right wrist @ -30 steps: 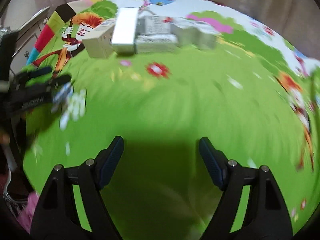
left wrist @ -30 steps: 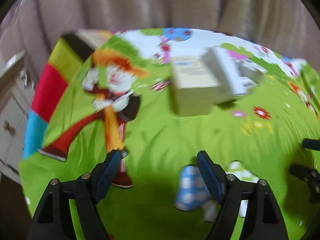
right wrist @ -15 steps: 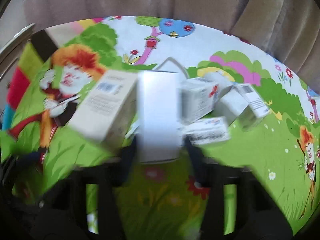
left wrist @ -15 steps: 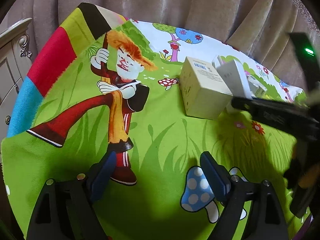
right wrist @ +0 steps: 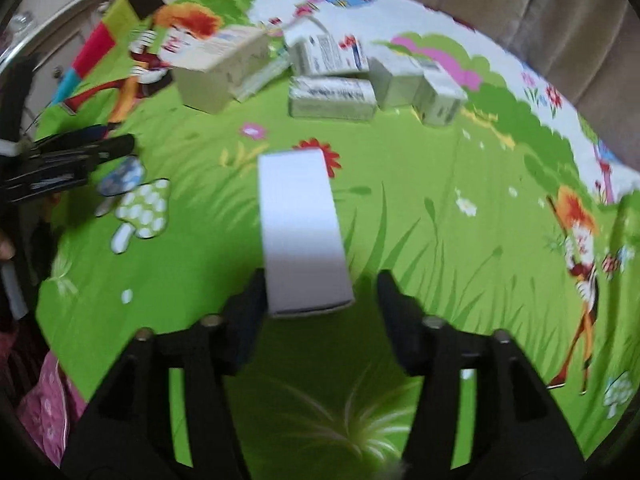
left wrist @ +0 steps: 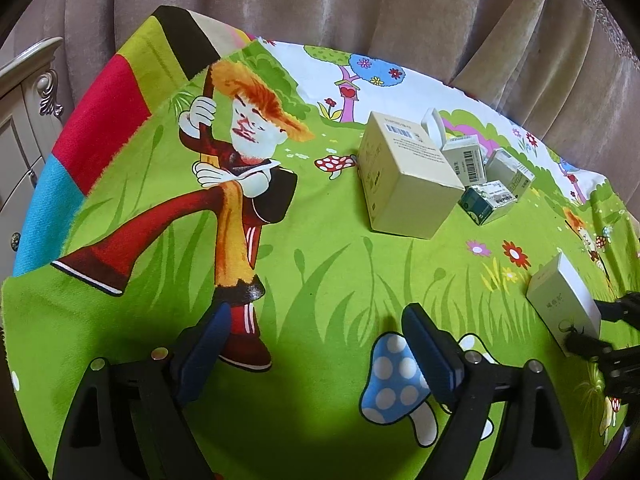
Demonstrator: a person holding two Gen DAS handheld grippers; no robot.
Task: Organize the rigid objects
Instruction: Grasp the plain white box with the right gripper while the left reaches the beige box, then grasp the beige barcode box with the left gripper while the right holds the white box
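The right gripper (right wrist: pixel 320 300), jaws just opening off the white carton (right wrist: pixel 300 232), leaves it lying apart from the box cluster (right wrist: pixel 332 76), seemingly to start a tidy row.

Left wrist view: sharp, evenly lit by soft indoor light; colours of the printed cloth (left wrist: pixel 320 264) were saturated. A dark soft shadow lay between the left gripper (left wrist: pixel 316 344) fingers. Right wrist view: motion-blurred throughout, box lettering unreadable; a shadow sat under the white box (right wrist: pixel 300 232). Both: strong fisheye bending, black vignette at corners. No glare.
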